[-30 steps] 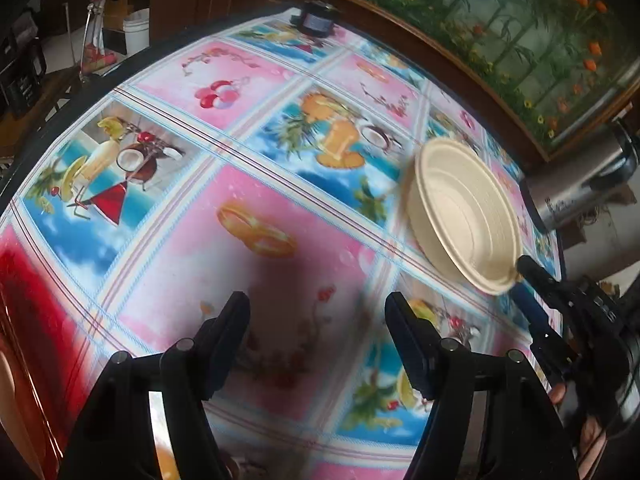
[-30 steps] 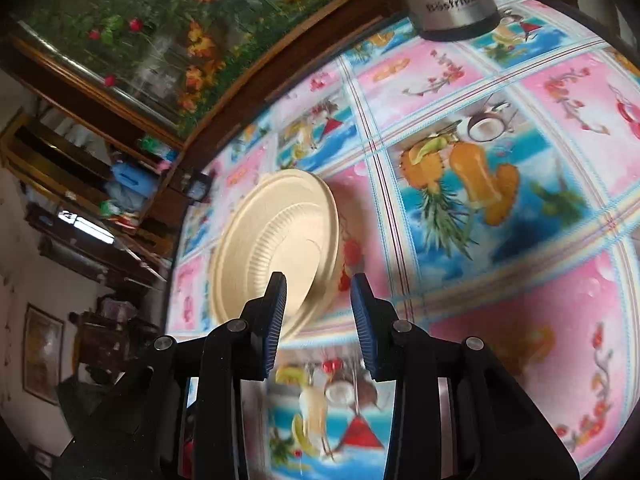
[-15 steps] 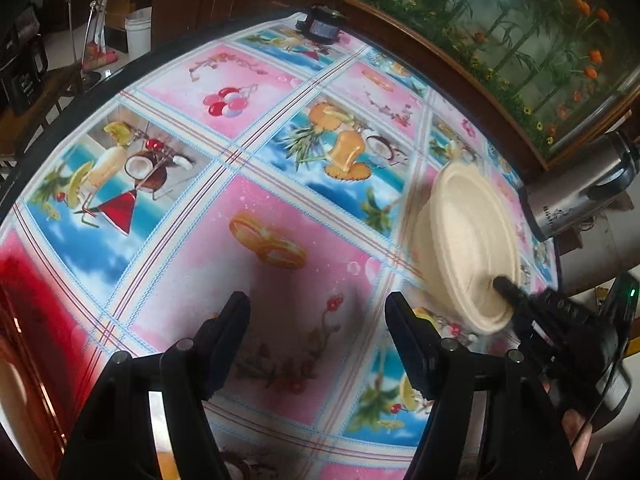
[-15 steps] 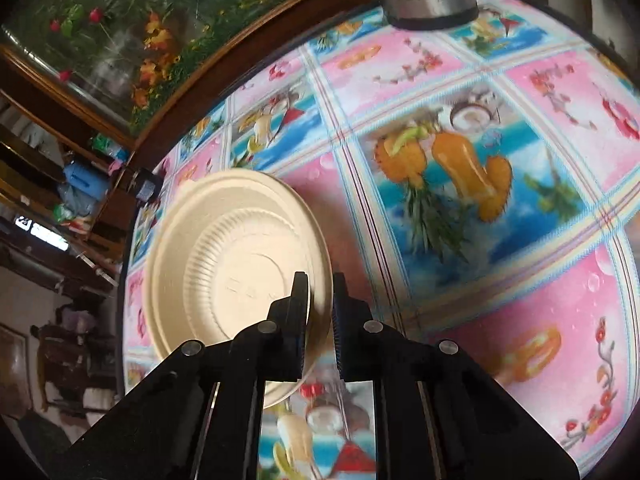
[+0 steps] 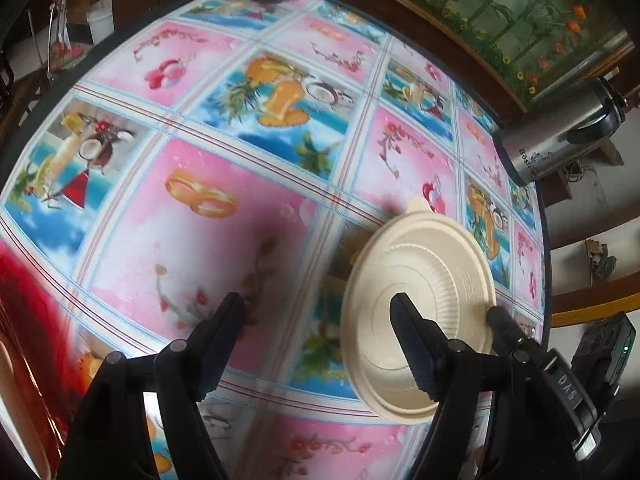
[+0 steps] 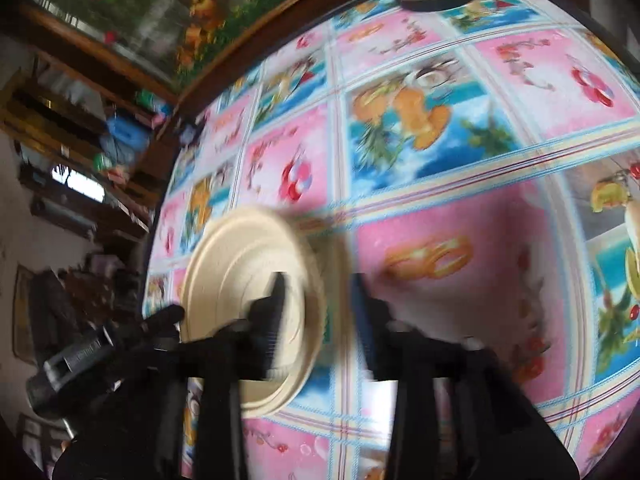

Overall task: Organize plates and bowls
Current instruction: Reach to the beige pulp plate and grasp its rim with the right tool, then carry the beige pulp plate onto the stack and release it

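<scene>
Paper bowl [image 5: 420, 280] — cream, ribbed, tilted above the counter [image 5: 240, 220], its rim between the right tool's [image 6: 318, 300] opening fingers; grip unclear through blur. Left tool [image 5: 320, 320] — opening, nothing between its fingers, right finger across the bowl. Steel flask [image 5: 560, 128] at the counter's far edge, well apart.

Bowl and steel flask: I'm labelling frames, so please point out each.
bowl [image 5: 420, 264], left wrist view, ribbed underside.
steel flask [image 5: 536, 144], left wrist view, metal body.
</scene>
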`<state>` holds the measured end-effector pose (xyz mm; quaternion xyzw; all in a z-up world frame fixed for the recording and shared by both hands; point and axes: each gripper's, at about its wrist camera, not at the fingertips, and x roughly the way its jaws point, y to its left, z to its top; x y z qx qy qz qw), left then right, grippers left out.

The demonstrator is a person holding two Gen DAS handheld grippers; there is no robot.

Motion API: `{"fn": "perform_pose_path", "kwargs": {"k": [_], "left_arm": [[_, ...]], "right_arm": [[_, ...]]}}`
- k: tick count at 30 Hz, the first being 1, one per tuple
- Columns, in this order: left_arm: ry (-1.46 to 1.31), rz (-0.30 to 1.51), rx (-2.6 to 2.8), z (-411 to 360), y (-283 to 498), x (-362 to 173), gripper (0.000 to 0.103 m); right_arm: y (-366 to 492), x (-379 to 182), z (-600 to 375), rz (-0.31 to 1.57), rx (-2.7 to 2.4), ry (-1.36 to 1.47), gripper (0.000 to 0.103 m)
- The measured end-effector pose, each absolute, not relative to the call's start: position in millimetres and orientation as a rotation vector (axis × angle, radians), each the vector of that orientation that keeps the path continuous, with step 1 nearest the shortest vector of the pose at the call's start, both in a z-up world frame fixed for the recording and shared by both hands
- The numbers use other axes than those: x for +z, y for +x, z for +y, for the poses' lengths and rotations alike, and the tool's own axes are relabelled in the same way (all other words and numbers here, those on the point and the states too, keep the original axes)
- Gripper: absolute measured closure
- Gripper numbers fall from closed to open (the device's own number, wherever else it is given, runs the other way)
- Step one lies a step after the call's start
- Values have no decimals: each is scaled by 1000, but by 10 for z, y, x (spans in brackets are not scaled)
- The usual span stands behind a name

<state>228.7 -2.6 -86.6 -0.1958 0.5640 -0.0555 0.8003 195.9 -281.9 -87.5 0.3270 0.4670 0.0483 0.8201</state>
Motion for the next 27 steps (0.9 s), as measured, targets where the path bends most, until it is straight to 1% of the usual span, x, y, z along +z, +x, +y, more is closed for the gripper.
{"fn": "perform_pose_path", "kwargs": {"k": [8,11,13,14,16,19,20,21,22,23,24,27], "left_arm": [[-422,1223,-124,-222,2269,-923,28],[-394,1197,-114,-266,2244,-921,32],[-387,1196,-117,-272,2246,-923,45],[-387,1198,-122,-274,2249,-930,49],[-378,1193,-114,-276,2251,-939,65],[-372,1188,-124,-291,2247,-970,80],[-373,1192,-130,-300,2250,-988,82],[-373,1193,-132,-301,2250,-1004,88],[-374,1191,-131,-300,2248,-1011,90],[-374,1187,-130,-293,2244,-1012,91],[-373,1183,-131,-289,2239,-1007,92],[-371,1180,-144,-297,2233,-997,93]], "right_arm": [[1939,-913,-2806,1018,155,751,63],[1931,-918,-2746,1023,157,744,63],[1937,-932,-2723,1027,162,747,63],[1943,-946,-2709,1031,163,751,63],[1952,-975,-2690,1039,150,750,63],[1965,-992,-2696,1032,139,761,63],[1963,-997,-2698,1029,137,767,65],[1962,-1003,-2700,1027,132,772,70],[1971,-1009,-2705,1029,128,770,74],[1977,-1013,-2698,1031,121,761,80],[1988,-1022,-2700,1032,115,758,83],[1983,-1045,-2715,1031,130,779,90]]}}
